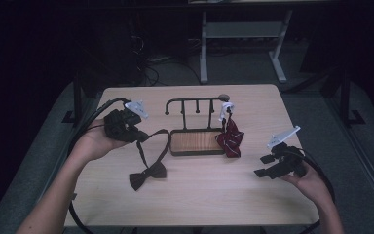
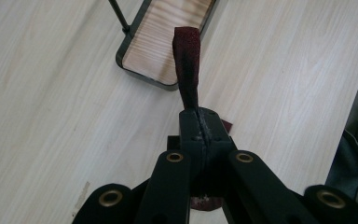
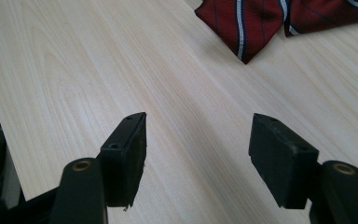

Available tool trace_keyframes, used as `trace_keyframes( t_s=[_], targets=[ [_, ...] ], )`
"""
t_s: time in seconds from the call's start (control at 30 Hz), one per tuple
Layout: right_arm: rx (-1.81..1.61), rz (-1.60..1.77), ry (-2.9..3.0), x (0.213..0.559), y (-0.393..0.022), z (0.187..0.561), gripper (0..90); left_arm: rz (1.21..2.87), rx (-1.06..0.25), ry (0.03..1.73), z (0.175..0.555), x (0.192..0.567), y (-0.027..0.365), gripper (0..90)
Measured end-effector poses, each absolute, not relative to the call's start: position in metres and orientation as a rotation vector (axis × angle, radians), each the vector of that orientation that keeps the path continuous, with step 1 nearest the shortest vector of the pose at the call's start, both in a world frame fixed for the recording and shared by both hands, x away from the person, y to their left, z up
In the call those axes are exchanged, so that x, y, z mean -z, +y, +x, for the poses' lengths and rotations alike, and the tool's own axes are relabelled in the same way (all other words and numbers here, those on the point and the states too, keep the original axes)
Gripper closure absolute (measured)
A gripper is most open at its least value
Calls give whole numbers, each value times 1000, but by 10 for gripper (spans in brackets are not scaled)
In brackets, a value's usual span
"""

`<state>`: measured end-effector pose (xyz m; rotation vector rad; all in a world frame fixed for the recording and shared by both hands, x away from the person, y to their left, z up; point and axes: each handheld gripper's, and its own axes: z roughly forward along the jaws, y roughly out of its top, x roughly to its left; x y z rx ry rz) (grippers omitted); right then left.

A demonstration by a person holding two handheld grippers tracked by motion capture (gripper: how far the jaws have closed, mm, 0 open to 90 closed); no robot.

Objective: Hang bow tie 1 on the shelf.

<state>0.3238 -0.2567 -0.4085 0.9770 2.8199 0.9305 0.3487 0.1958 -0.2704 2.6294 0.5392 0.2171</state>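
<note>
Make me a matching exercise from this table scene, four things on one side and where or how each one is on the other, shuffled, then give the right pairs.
Things:
1. left gripper
2. right gripper
3. striped red tie
4. bow of the dark bow tie

States:
A. hangs from the right end of the black rack
B. lies on the wooden table
C. jaws apart, nothing between them
D. jaws closed on the bow tie strap

Pairs: 1-D, 2-C, 3-A, 4-B
</note>
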Motion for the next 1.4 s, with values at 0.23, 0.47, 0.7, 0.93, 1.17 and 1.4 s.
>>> trace_keyframes(
  t_s=[0.23,0.47,0.7,0.93,1.17,1.4],
  targets=[
    [-931,976,2816,407,-257,323,364,2629,-233,548,354,262,194,899],
    [-937,965,2815,407,-258,324,364,2625,-236,560,360,258,192,899],
    [-943,976,2813,407,-259,324,364,2640,-236,549,363,255,189,899],
    [-949,980,2812,407,-260,323,364,2638,-242,557,369,250,187,899],
    [-956,988,2807,408,-263,324,364,2628,-255,570,376,246,184,899],
    [-960,997,2799,406,-265,322,364,2623,-261,583,385,242,182,899]
  ],
)
